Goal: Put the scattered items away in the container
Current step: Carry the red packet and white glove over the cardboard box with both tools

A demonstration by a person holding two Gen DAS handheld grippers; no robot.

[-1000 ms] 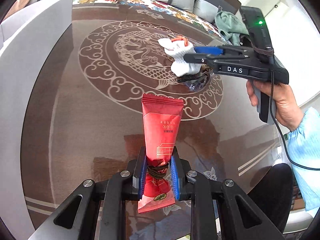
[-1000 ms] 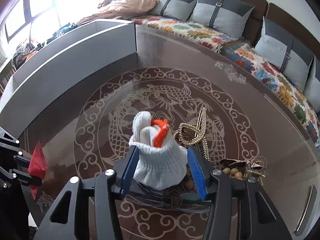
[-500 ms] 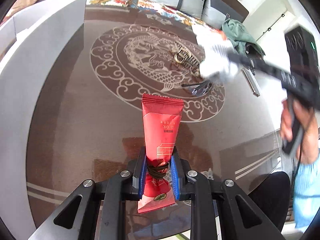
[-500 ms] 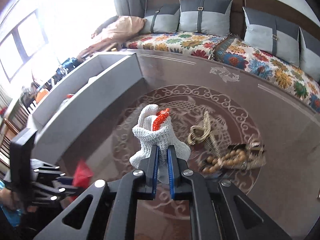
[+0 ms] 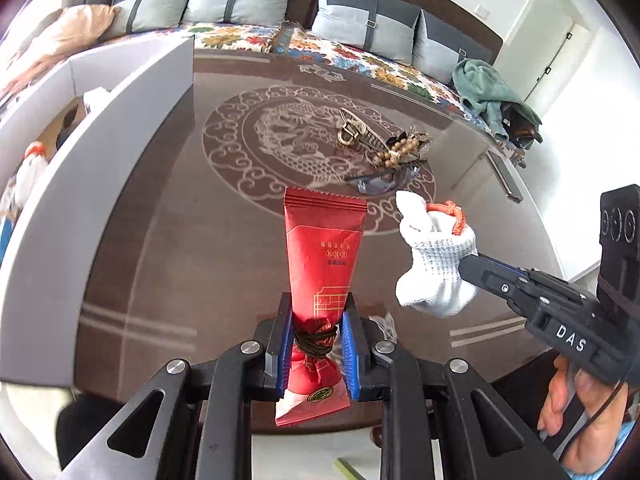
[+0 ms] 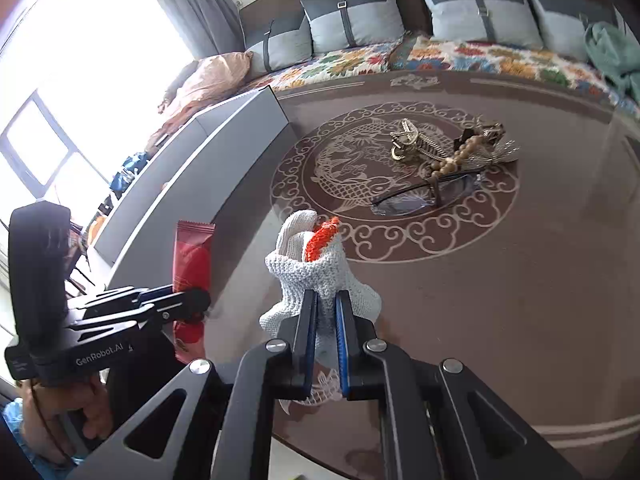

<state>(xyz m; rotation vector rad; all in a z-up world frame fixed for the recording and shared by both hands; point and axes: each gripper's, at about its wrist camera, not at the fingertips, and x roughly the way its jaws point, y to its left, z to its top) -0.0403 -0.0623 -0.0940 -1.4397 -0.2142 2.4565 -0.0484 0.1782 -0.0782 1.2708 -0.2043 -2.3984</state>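
The right hand-held gripper (image 6: pixel 325 344) pinches a white knit glove (image 6: pixel 320 276) above the table (image 6: pixel 500 320).

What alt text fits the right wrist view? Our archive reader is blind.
The right hand-held gripper is shut on a white knitted glove with an orange cuff, above a brown table. To its left, the left hand-held gripper holds a red packet beside a grey container; glasses and beads remain on the table.

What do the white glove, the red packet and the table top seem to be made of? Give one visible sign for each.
Glove: knitted cotton-like yarn, matt; visible stitch rows.
Packet: glossy plastic or foil film, probably; crimped, serrated top edge.
Table top: glossy, likely glass over a patterned brown surface; it mirrors the window light.
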